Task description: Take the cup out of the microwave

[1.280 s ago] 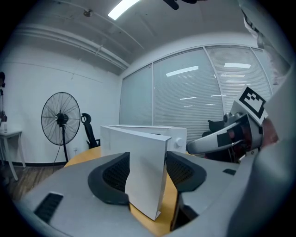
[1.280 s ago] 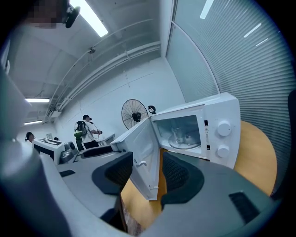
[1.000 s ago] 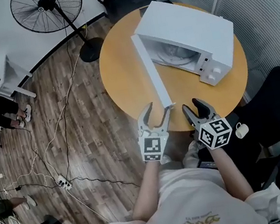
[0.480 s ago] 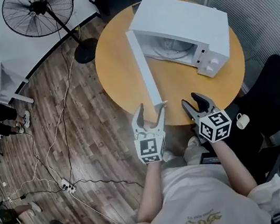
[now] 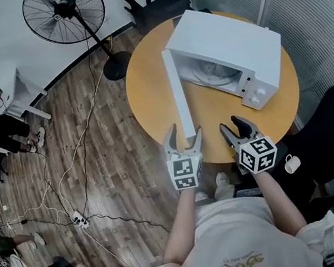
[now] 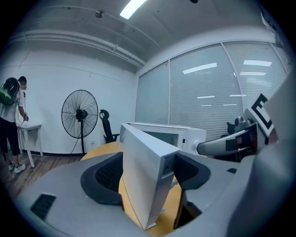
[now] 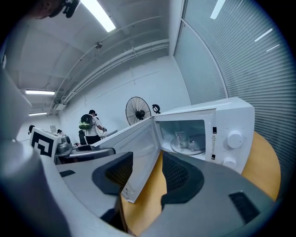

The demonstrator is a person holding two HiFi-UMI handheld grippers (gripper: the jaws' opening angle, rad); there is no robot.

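While left gripper [image 5: 184, 132], jaws just opening wide, straddles the door [image 5: 179, 105] edge, open, empty right gripper [image 5: 234, 127] should reach straight for cup [image 7: 180, 139].

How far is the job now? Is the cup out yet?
Done: the microwave door stands open. In hand: the left hand-held gripper has just been opening its jaws, door edge between them. Left: the cup sits inside; the right hand-held gripper is open, empty.
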